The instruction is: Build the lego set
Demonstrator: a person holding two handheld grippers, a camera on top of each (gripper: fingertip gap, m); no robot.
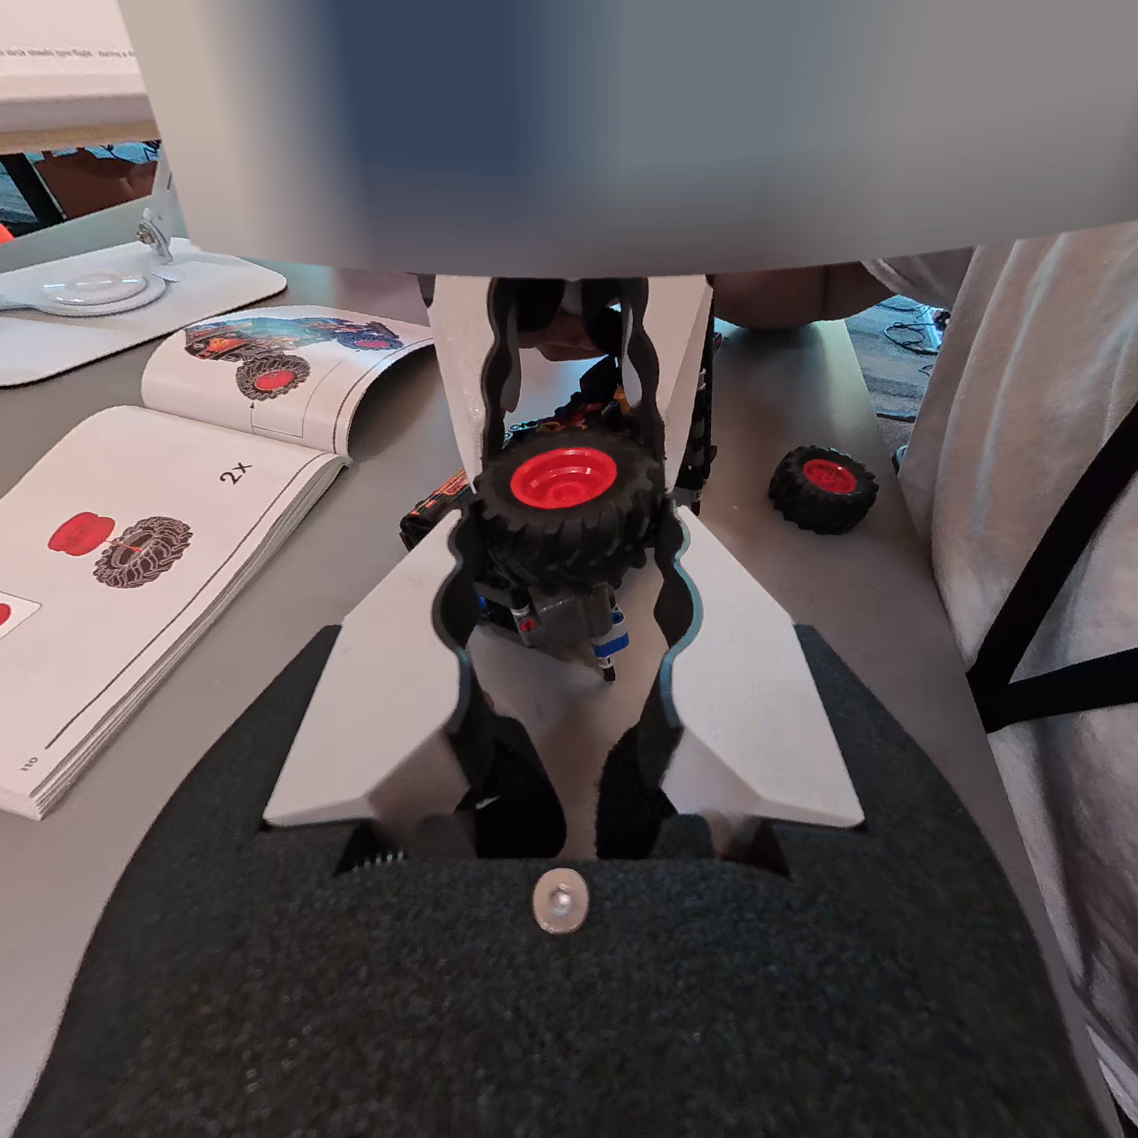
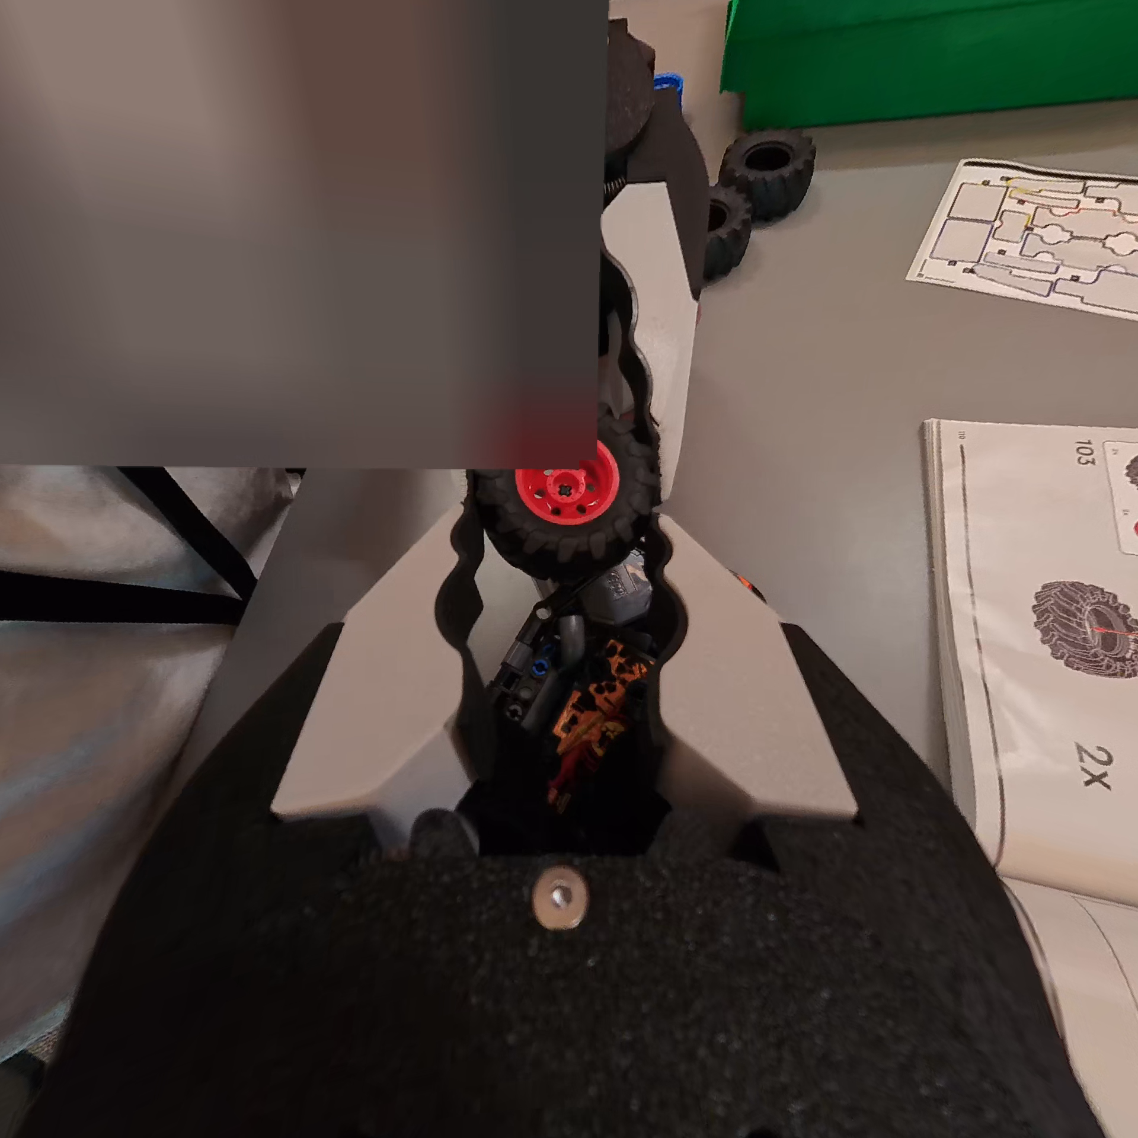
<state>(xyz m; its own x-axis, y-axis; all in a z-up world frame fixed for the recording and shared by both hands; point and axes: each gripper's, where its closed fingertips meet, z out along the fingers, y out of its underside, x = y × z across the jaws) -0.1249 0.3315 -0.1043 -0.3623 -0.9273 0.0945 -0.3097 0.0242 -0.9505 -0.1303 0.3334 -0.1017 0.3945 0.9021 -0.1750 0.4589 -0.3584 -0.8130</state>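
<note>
Short black printed marks are seen on the open instruction booklet (image 1: 154, 554) at the left of the left wrist view and at the right edge (image 2: 1047, 646) of the right wrist view. Print on the white board (image 1: 61, 55), upper left, and on the sticker sheet (image 2: 1034, 234), upper right, cannot be read.

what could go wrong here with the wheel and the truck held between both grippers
The left gripper pinches the wheel only by its rounded tyre, so it may slip or tilt off the axle. The right gripper grips the truck chassis loosely; pushing could twist it. The loose wheel nearby might get knocked.
</note>
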